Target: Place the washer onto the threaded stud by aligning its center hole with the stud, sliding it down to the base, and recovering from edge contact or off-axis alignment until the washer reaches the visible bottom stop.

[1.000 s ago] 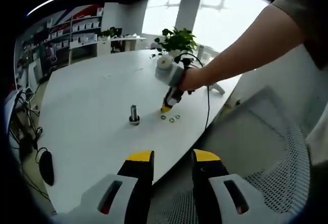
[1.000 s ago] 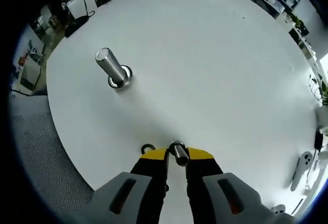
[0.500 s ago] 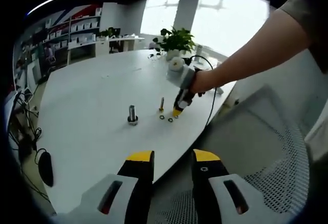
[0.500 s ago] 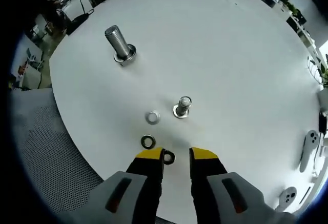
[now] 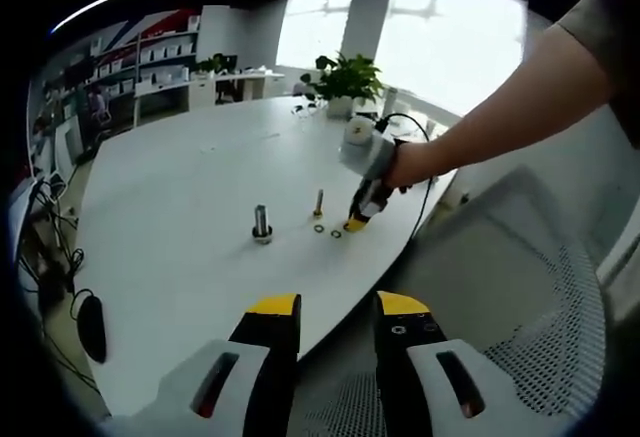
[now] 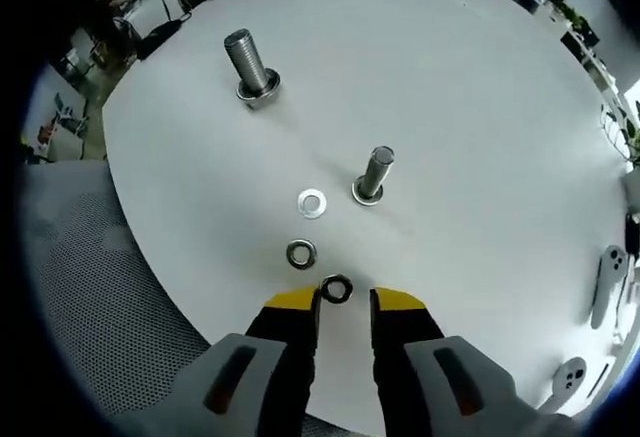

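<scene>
1. Right gripper [image 6: 344, 302] low centre, fingers apart, a dark washer [image 6: 335, 288] lying on the white desk [image 6: 480, 107] between their tips.
2. Slim stud [image 6: 374, 174] stands mid-frame.
3. Left gripper [image 5: 337, 317] fingers apart, empty.

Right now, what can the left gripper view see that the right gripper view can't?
Left gripper view alone: a person's arm, a potted plant, and the right hand-held gripper seen from outside. Right gripper view alone: three washers lying apart, a pale one, a middle one and a dark one at its open jaws. Shared: the white table, the thick stud and the thin stud.
</scene>
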